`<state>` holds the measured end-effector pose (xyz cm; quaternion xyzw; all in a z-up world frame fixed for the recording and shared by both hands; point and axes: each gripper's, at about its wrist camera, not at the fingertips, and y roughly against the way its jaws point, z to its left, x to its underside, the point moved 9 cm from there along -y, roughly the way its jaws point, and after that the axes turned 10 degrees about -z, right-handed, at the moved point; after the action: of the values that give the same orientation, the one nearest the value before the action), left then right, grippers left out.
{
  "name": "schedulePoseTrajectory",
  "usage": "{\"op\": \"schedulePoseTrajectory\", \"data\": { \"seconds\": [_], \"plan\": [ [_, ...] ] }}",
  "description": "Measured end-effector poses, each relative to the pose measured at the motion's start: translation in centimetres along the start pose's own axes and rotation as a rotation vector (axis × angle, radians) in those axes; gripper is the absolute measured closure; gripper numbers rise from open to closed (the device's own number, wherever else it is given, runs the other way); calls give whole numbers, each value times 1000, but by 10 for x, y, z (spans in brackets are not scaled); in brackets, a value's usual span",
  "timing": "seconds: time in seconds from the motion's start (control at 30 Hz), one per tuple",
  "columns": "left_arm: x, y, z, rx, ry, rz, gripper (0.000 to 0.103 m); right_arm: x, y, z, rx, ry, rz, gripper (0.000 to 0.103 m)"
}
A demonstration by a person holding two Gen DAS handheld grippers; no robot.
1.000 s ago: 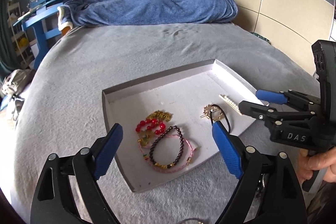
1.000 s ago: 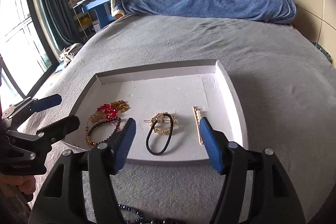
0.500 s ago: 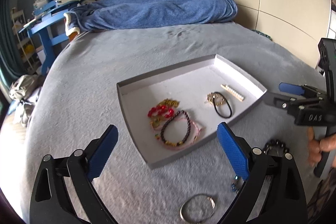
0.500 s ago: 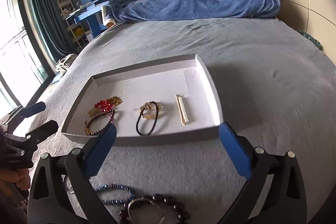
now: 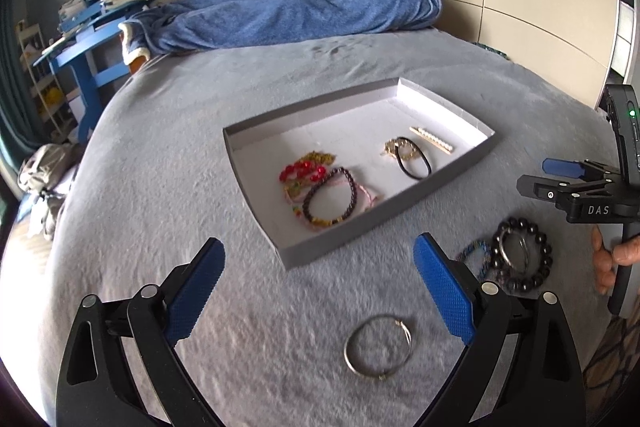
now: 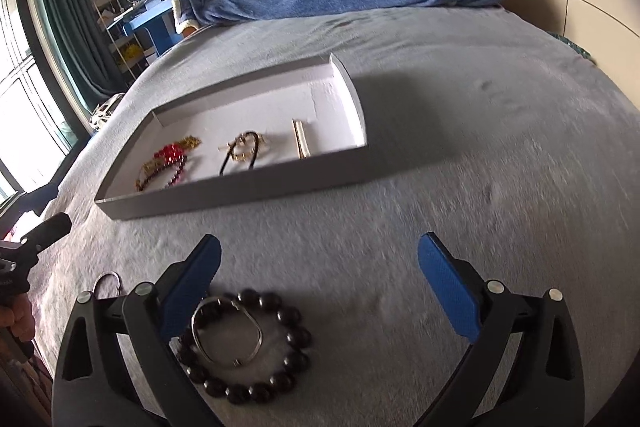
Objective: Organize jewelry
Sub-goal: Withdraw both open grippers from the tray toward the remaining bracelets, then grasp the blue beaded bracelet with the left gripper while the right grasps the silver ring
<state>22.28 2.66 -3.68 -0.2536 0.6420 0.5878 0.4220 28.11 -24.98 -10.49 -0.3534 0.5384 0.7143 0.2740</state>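
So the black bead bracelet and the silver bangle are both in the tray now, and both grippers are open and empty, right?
Not quite. The black bead bracelet and the silver bangle lie on the grey blanket, outside the tray, as the left wrist view shows. The rest holds: the left gripper and right gripper are both open and empty.

- Grey tray [image 5: 456,169] with white floor lies on the bedspread, holding bracelets [image 5: 320,187] at its left, a hair tie [image 5: 414,163] and a pearl clip [image 5: 432,139] at its right.
- Black bead bracelet [image 6: 248,347] and silver bangle [image 5: 378,345] lie on the bedspread before the tray's near wall.
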Motion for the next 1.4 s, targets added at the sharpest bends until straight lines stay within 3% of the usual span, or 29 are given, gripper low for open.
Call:
{"op": "schedulePoseTrajectory", "data": {
  "seconds": [0.33,0.67,0.8,0.97,1.03,1.17,1.23,1.4],
  "plan": [
    [30,2,-27,45,-47,44,8,24,-1,-4,-5,-28,66,6],
    [37,-12,-79,129,-147,51,12,29,8,-23,41,-57,55,6],
    [36,-28,-85,133,-138,80,27,32,16,-16,27,-13,40,6],
    [47,-49,-93,153,-146,153,56,38,21,-4,-6,43,37,6],
    [51,-52,-96,152,-165,167,61,39,22,1,-16,60,38,6],
    [51,-50,-97,144,-186,179,87,39,23,9,-39,74,35,6],
    [52,-49,-92,128,-194,181,94,39,23,12,-50,74,33,6],
    [50,-44,-64,64,-143,170,95,37,24,27,-94,101,19,6]
  ]
}}
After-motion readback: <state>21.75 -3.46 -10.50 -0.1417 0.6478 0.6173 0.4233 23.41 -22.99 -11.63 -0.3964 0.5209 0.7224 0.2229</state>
